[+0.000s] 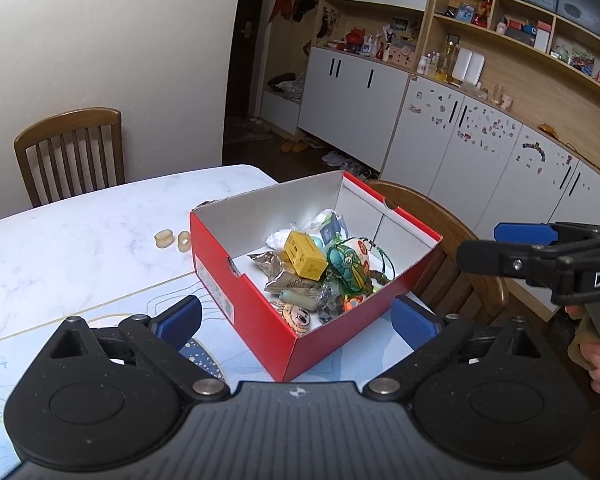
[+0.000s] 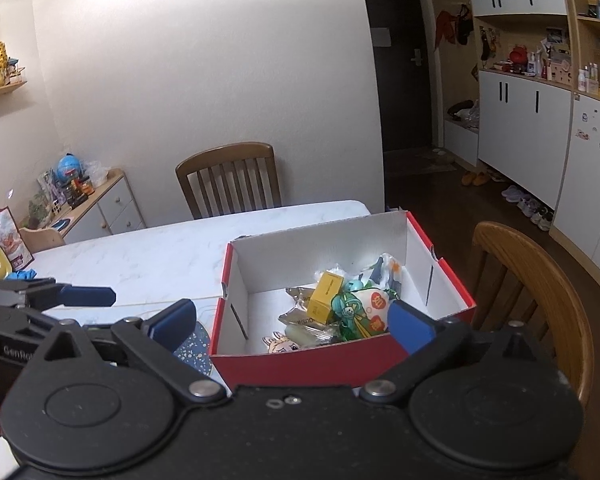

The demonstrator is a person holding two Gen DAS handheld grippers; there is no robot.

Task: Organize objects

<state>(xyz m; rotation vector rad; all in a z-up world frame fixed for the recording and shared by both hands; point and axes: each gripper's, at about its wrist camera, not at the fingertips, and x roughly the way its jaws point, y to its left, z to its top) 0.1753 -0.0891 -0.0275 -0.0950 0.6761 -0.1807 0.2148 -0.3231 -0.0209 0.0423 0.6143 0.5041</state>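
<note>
Your left tongs point(image 1: 296, 320) and right tongs point(image 2: 292, 320) both gape wide and hold nothing, above the near end of the red shoebox point(image 1: 256, 312) on the bench point(image 1: 80, 232). Only your left view shows two cream rings point(image 1: 172, 240) on the bench just beside the box; a yellow carton point(image 2: 326, 296) lies among the clutter inside.

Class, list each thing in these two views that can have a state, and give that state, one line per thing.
red shoebox: lid off, open top, upright on the table, holding a pile of small things.
yellow box: closed, lying tilted on the pile.
two beige rings: outside the shoebox, resting on the table.
left gripper: open, holding nothing.
right gripper: open, holding nothing.
dark door: shut.
</note>
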